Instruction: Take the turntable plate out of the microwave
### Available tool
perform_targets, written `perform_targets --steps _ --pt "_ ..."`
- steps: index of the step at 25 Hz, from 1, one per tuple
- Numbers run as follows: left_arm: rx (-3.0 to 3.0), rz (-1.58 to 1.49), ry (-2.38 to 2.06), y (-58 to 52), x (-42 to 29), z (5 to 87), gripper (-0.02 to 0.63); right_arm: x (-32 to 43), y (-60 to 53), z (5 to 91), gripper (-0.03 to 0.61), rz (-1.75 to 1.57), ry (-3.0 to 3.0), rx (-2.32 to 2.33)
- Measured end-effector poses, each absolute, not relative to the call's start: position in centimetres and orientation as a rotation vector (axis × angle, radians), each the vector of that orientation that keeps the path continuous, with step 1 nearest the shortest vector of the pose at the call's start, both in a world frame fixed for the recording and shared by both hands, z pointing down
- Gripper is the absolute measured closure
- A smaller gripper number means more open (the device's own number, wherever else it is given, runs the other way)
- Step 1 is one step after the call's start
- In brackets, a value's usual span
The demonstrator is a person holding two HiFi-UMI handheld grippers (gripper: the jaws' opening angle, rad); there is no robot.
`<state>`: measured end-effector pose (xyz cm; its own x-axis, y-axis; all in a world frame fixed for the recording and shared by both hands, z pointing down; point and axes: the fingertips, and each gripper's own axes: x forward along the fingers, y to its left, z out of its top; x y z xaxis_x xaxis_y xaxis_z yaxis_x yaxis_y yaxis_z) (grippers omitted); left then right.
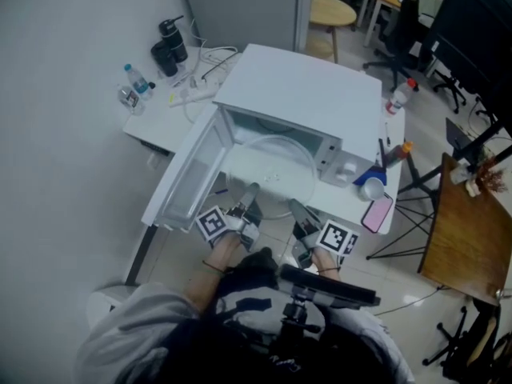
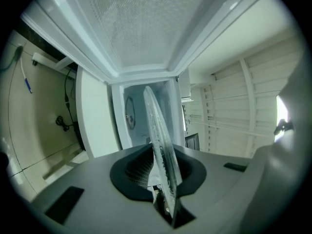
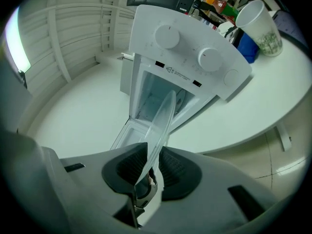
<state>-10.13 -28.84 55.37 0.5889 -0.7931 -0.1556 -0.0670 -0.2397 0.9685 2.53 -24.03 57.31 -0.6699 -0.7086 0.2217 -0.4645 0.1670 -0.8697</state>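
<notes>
Turntable plate half out of microwave mouth. Left gripper jaws clamped on rim at 7 o'clock, right gripper jaws clamped at 5. Looks like glass: likely stiff, heavy, slick, breakable. Two-point rim hold suits it.

The microwave is white, the turntable plate clear, the phone pink, the side table brown.

No words to read out here: only a tiny, illegible print line under the knobs on the microwave control panel.
</notes>
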Motion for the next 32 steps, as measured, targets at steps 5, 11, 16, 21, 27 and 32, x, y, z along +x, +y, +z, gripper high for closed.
perform_targets --steps 5,11,16,21,27,32 --pt "1.710 -0.830 -0.742 -25.2 -10.0 54.2 0.584 2.7 -20.8 56.3 0.495 -1.489 2.230 -1.076" --pt "1.774 -0.904 -0.717 -20.9 -9.8 50.7 0.589 2.7 -16.8 53.7 0.494 -1.397 2.283 -0.988" --pt "1.843 -0.957 -0.660 -17.1 -9.1 47.7 0.595 3.2 -13.3 50.6 0.494 -1.252 2.333 -0.899" --pt "1.945 -0.981 -0.591 -13.6 -7.6 44.8 0.597 4.7 -9.9 48.5 0.493 -1.110 2.350 -0.855" --pt "2.020 -0.970 -0.566 -9.5 -6.1 42.8 0.597 6.1 -5.8 46.8 0.494 -1.037 2.359 -0.840" --pt "1.978 -1.004 -0.579 -6.0 -5.2 43.3 0.595 6.9 -2.5 46.4 0.491 -1.033 2.378 -0.829"
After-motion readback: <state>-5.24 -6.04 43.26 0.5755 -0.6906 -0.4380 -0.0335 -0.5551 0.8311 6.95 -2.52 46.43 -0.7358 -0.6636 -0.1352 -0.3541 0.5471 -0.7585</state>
